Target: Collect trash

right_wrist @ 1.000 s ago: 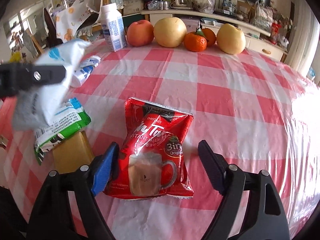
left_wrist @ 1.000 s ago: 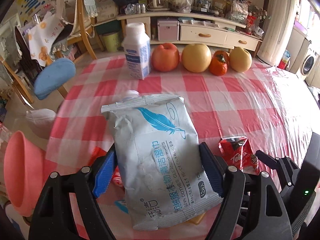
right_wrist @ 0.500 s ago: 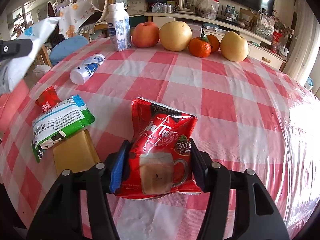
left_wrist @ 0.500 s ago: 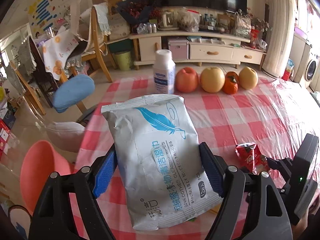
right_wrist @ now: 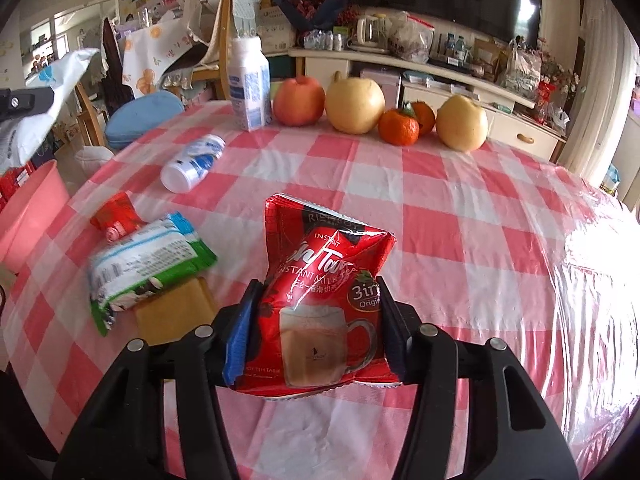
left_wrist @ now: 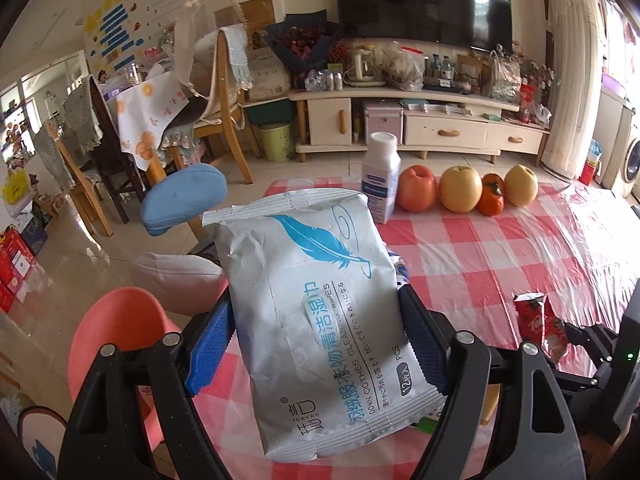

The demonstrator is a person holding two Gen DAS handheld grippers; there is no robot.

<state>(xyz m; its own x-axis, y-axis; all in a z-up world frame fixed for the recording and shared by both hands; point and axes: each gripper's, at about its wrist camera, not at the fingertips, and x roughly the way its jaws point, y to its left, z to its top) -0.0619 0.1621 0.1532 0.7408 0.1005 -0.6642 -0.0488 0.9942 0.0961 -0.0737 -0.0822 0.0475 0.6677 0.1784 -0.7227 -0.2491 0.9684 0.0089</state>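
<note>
The left gripper (left_wrist: 316, 344) is clamping the wipes pack (left_wrist: 320, 320) above the table's left edge; the right gripper (right_wrist: 316, 330), jaws just closing, is pinching the red tea sachet (right_wrist: 320, 300), with 4 fruits (right_wrist: 354, 106) lining the far edge.

Bright daylight from the right, glare on the tablecloth (right_wrist: 592, 248) (fisheye-bent edges).

right fingers (right_wrist: 394, 330) newly around tea sachet (right_wrist: 324, 304)

Your left gripper (left_wrist: 316, 344) pointed downward, jaws clamped on the wipes pack (left_wrist: 320, 320); your right gripper (right_wrist: 314, 330), at its 3 o'clock, had just closed on the tea sachet (right_wrist: 320, 304).
</note>
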